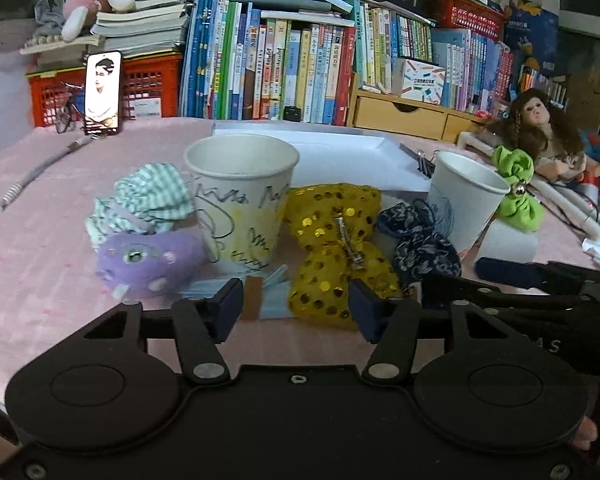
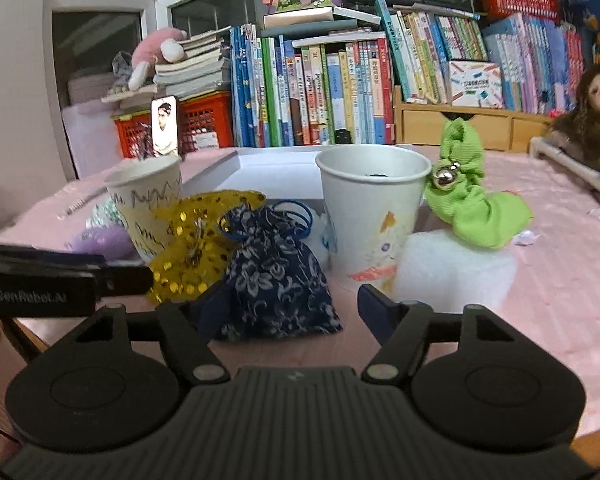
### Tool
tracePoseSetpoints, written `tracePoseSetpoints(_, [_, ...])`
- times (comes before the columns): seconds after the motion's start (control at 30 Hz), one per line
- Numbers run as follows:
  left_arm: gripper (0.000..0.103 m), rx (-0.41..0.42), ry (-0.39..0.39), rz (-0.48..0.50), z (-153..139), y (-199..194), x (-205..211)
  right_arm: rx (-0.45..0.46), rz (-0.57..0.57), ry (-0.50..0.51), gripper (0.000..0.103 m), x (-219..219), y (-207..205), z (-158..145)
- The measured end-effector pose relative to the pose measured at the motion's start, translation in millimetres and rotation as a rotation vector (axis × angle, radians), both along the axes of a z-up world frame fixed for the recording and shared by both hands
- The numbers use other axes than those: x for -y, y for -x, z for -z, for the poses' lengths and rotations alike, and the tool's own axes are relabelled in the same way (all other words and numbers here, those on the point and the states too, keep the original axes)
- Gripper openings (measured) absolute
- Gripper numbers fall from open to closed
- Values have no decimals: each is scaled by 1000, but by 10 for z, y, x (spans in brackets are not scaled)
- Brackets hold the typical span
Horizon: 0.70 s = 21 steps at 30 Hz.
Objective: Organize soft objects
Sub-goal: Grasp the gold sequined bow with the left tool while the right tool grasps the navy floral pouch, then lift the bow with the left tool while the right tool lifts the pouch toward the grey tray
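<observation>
On the pink cloth stand a scribbled paper cup (image 1: 240,200) (image 2: 148,208) and a second cup (image 1: 466,196) (image 2: 372,208). Around them lie a purple plush (image 1: 148,260), a green-checked cloth (image 1: 148,200), a yellow sequin bow (image 1: 336,252) (image 2: 196,248), a navy floral pouch (image 1: 420,240) (image 2: 276,280), a green bow with bells (image 1: 516,192) (image 2: 472,200) and a white foam block (image 2: 452,272). My left gripper (image 1: 296,310) is open, with a light blue mask (image 1: 272,300) and the bow's near lobe just beyond its pads. My right gripper (image 2: 292,312) is open around the pouch, which lies against the left pad.
A white tray (image 1: 340,152) lies behind the cups. Upright books (image 1: 284,68), a red crate (image 1: 148,92) with a phone (image 1: 102,92) propped on it, and a wooden drawer unit (image 1: 400,112) line the back. A doll (image 1: 540,132) lies at the right.
</observation>
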<state>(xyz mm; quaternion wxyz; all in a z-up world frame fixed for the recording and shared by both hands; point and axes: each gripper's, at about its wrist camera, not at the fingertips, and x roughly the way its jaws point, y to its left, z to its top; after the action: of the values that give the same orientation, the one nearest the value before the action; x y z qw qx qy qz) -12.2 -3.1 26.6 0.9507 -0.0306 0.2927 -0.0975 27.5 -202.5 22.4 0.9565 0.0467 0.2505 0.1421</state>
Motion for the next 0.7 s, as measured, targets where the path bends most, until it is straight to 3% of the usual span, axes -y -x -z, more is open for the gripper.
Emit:
tracePoseSetpoints(0.2, [49,-13,11,2,67,-149,75,-13,-32,-19,79,-12,-120,25])
tracePoseSetpoints(0.27, [49,-18,17,-2,87,-194,86,-30,-43,-30,70,-19,-154,43])
tracePoseSetpoints(0.43, [47,-18,43,-3,81,-254,111,-35,-56,-40,59,-23,-138,49])
tracePoseSetpoints(0.57, [33,-54,97,7,82,-305,114,-32,-56,-40,56,-21,-111,38])
tracePoseSetpoints(0.7, [23,-45,83,7,51,-284,124,-23,-50,-30,53,-33,-81,16])
